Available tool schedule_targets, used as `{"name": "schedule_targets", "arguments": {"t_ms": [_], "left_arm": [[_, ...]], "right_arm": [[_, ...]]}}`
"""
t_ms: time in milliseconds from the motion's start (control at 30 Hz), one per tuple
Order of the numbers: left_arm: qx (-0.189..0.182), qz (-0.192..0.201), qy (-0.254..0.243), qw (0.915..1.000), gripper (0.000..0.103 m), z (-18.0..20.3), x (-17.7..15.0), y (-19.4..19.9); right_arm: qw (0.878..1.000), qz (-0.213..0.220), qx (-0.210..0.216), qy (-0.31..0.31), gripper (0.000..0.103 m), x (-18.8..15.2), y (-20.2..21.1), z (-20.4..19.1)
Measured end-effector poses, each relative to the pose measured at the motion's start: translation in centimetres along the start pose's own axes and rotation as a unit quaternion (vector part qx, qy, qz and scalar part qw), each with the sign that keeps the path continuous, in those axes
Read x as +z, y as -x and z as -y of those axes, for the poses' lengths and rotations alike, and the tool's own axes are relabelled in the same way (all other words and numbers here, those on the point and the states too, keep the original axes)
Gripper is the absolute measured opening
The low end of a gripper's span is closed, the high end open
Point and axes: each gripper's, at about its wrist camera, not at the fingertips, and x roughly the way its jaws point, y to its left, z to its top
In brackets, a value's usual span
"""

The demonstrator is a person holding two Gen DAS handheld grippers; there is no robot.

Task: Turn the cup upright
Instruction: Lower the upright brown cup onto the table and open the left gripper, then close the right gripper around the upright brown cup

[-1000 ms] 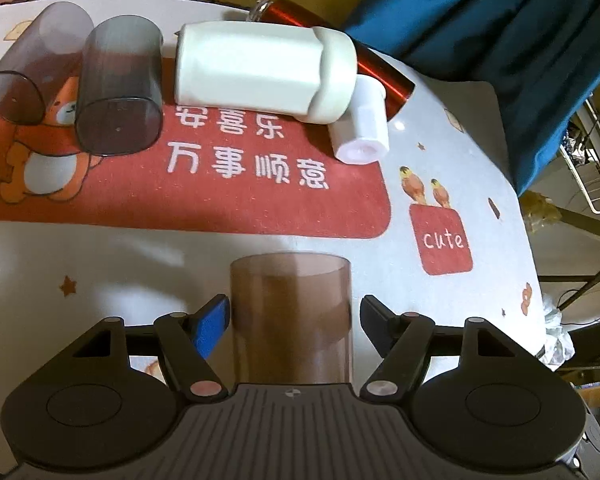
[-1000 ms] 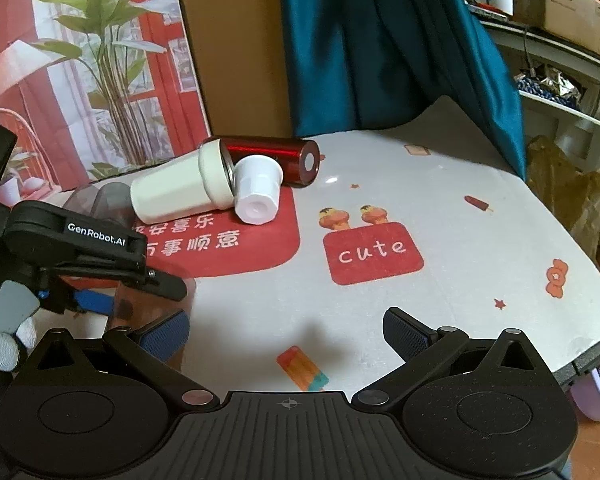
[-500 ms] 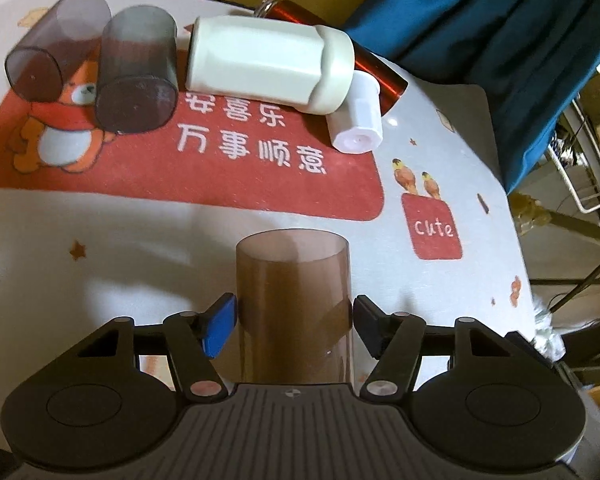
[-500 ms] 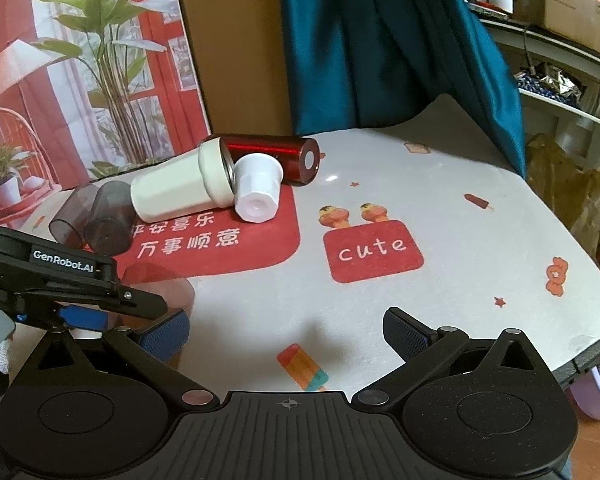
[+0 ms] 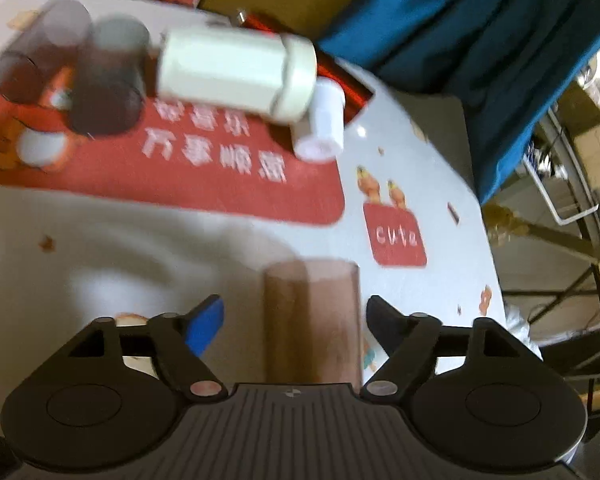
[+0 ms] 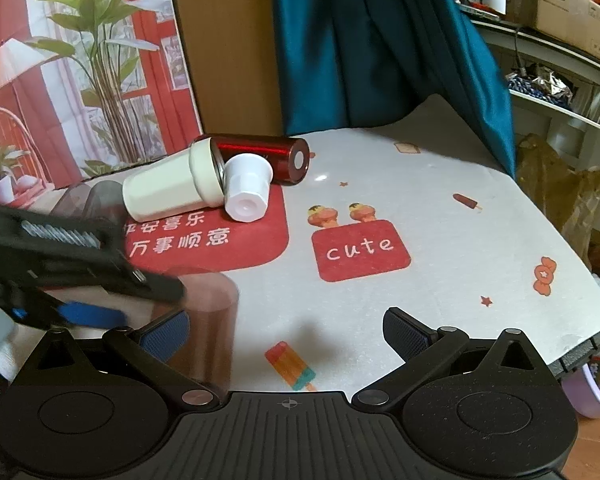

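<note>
A translucent brown cup [image 5: 311,322] stands upright on the table between the fingers of my left gripper [image 5: 296,316], which is open and not touching it; the cup sits nearer the right finger. The cup also shows in the right wrist view [image 6: 214,320], with the left gripper [image 6: 80,264] above and beside it. My right gripper [image 6: 286,334] is open and empty over the table's front. Two more translucent cups [image 5: 108,80] lie on their sides at the far left.
A white bottle [image 5: 236,74], a red metal flask [image 6: 260,156] and a small white cup [image 6: 246,188] lie on their sides at the back of the table. The tablecloth has a red mat [image 5: 204,168]. A blue curtain [image 6: 380,40] hangs behind; the table edge [image 6: 580,344] is to the right.
My left gripper has opened wider, releasing the brown cup, and has shifted left and back; the view is blurred by motion. The right gripper has not moved.
</note>
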Motion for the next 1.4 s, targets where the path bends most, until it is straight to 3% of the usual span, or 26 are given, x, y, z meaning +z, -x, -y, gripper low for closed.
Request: {"name": "schedule_targets", "arguments": {"t_ms": [100, 233, 400, 533, 700, 767, 867, 933, 1200, 1400], "left_arm": [[0.02, 0.036, -0.004, 0.9991, 0.082, -0.6, 0.2, 2.7], [0.1, 0.107, -0.03, 0.9888, 0.094, -1.4, -0.6, 6.5], [0.216, 0.167, -0.064, 0.9597, 0.1, -2.8, -2.6, 10.1], [0.268, 0.172, -0.044, 0.9469, 0.101, -5.3, -3.5, 11.6], [0.338, 0.201, -0.011, 0.9191, 0.101, -7.3, -5.0, 12.7], [0.336, 0.206, 0.008, 0.9189, 0.103, -7.8, -5.2, 13.1], [0.297, 0.194, 0.017, 0.9348, 0.103, -8.3, -5.5, 13.2], [0.288, 0.186, 0.014, 0.9392, 0.103, -8.4, -5.7, 12.6], [0.294, 0.183, 0.026, 0.9378, 0.103, -9.7, -6.1, 12.3], [0.292, 0.187, 0.031, 0.9374, 0.103, -9.4, -7.0, 12.7]], "right_arm": [[1.0, -0.007, 0.008, 0.005, 0.103, 0.1, -0.2, -0.3], [0.999, -0.027, 0.017, 0.007, 0.103, 0.6, -1.1, -0.5], [0.998, -0.054, 0.031, 0.032, 0.103, 1.4, -2.9, -1.6], [0.995, -0.067, 0.047, 0.059, 0.103, 2.3, -4.7, -3.5], [0.99, -0.109, 0.062, 0.058, 0.103, 3.3, -7.6, -5.4], [0.988, -0.126, 0.064, 0.055, 0.102, 3.5, -8.6, -5.8], [0.986, -0.143, 0.058, 0.057, 0.102, 3.4, -9.6, -6.3], [0.985, -0.152, 0.05, 0.06, 0.099, 3.3, -10.0, -6.3], [0.981, -0.18, 0.052, 0.043, 0.077, 3.0, -10.4, -5.4], [0.981, -0.186, 0.059, 0.026, 0.076, 2.7, -10.7, -4.9]]}}
